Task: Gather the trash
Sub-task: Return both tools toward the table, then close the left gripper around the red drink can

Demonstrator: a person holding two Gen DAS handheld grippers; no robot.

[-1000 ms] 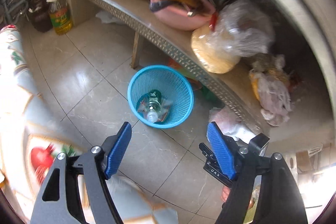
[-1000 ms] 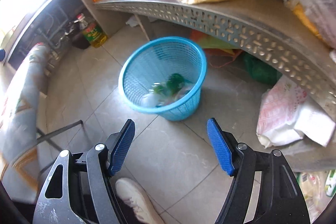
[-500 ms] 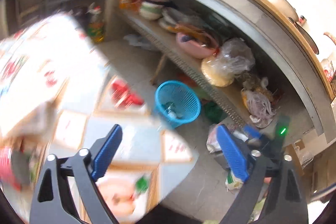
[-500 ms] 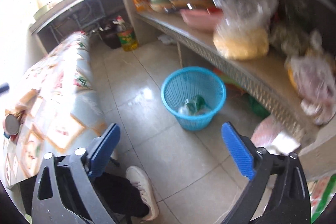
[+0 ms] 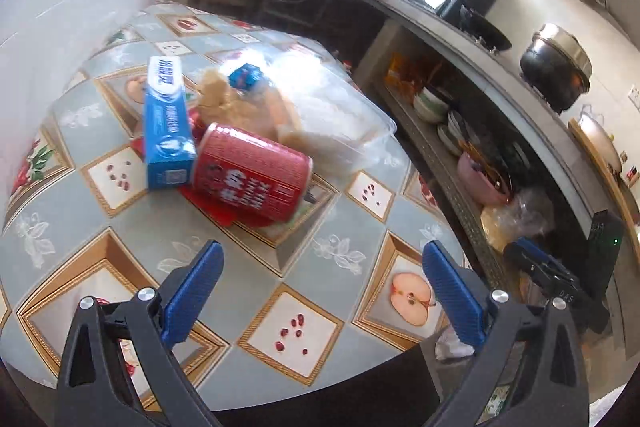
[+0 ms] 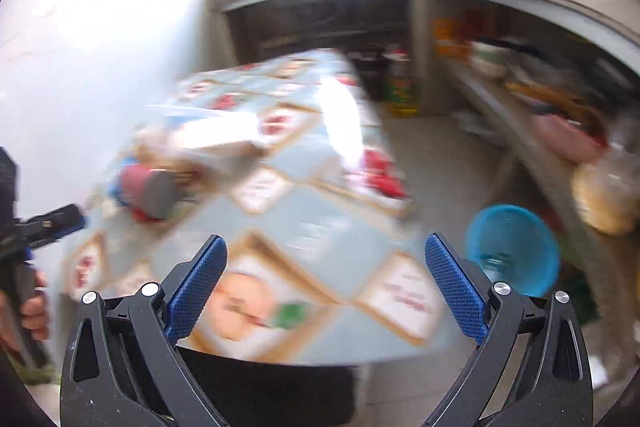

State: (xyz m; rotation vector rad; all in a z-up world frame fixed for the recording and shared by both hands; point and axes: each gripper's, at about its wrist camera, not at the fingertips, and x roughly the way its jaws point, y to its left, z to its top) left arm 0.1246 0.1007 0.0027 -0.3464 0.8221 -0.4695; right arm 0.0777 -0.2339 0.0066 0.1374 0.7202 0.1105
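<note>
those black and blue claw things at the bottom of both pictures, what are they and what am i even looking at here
They are two handheld grabbing tools, one in each of a person's hands, each with a wide-angle camera looking along its blue-padded fingers. One picture comes from the left tool, the other, blurred, from the right tool. Both tools are open and hold nothing; their jaws have just been opening.

The left view looks down on a table with a patterned cloth. On it lie a red can on its side, a blue box touching it, a clear plastic container and some crumpled wrappers.

The right view also shows a blue basket on the floor beside the table, near kitchen shelves. It looks like the bin for the trash.
</note>
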